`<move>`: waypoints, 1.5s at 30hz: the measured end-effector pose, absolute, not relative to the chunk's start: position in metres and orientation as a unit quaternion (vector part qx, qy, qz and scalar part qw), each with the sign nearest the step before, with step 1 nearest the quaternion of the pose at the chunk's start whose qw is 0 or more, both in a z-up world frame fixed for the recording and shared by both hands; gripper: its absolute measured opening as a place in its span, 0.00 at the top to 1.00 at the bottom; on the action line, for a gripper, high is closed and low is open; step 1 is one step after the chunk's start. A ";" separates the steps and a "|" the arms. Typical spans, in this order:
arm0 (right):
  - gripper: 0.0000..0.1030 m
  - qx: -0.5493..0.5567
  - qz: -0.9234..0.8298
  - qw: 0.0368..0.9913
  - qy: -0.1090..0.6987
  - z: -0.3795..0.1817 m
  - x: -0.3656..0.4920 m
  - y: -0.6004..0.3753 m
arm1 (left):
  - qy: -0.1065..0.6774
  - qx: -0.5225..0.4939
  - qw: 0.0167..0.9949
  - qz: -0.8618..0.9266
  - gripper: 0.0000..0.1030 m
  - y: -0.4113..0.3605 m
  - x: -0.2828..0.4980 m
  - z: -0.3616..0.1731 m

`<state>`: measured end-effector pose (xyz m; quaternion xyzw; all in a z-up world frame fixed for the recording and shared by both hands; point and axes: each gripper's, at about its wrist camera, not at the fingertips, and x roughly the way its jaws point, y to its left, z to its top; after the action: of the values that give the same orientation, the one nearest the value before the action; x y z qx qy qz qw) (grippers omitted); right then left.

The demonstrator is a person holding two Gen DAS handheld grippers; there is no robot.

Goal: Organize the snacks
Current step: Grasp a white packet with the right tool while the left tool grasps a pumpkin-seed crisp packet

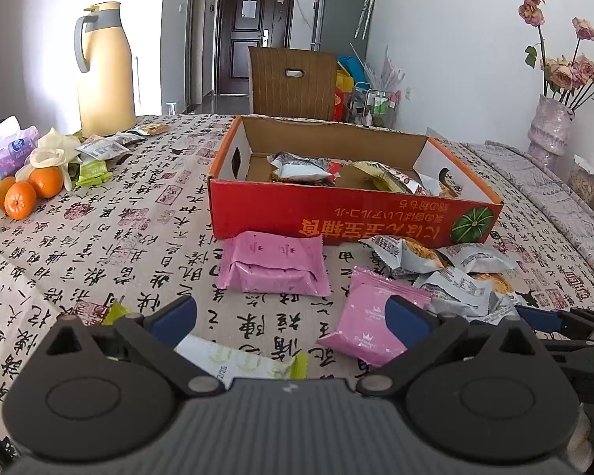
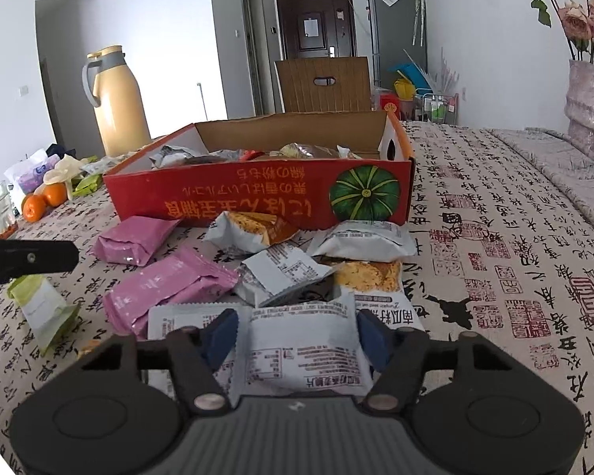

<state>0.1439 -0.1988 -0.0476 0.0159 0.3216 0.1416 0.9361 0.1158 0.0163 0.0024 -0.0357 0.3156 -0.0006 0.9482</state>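
The right claw [image 2: 293, 336] straddles a white snack packet [image 2: 297, 352] lying flat on the table [image 2: 495, 245], one blue pad at each of its sides. The pads sit right at the wrapper's edges, but I cannot tell whether they press it yet, so I take the claw as apart around it, not clamped. The left claw [image 1: 293, 312] stands wide apart with nothing between its pads, low over the cloth, a pink packet [image 1: 372, 324] just beside its right pad and a green-and-white packet [image 1: 233, 360] under its base.

The white packet looks light, a puffed foil pillow with a crisp cake or biscuit inside, judging by the orange pictures on its neighbours [image 2: 253, 225]. The film is likely slippery and gives under pressure, and the contents would crumble if squeezed hard. The best hold seems to be across the padded middle, gently, not on the flat crimped ends, which would slide or fold.

The red cardboard box [image 2: 257, 194] stands open just behind the pile and already holds several packets.
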 end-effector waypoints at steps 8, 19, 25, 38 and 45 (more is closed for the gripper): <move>0.48 0.015 0.133 0.943 0.306 -0.042 0.135 -0.203 | 0.319 -0.036 0.947 -0.002 0.00 0.011 0.112 0.003; 0.48 0.019 0.121 0.955 0.270 -0.028 0.102 -0.217 | 0.330 -0.027 0.943 -0.015 0.00 -0.012 0.096 0.000; 0.48 0.020 0.116 0.956 0.269 -0.032 0.085 -0.225 | 0.354 -0.019 0.935 -0.024 0.00 -0.032 0.090 -0.013; 0.48 0.028 0.114 0.956 0.270 -0.040 0.069 -0.237 | 0.392 -0.021 0.919 -0.027 0.25 -0.052 0.095 -0.035; 0.48 0.031 0.115 0.955 0.272 -0.043 0.068 -0.237 | 0.390 -0.025 0.920 -0.039 0.55 -0.051 0.092 -0.034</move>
<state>0.0678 -0.2373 -0.0431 0.0307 0.2722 0.1154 0.9548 0.0919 -0.0514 -0.0340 -0.0251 0.3900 -0.0390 0.9196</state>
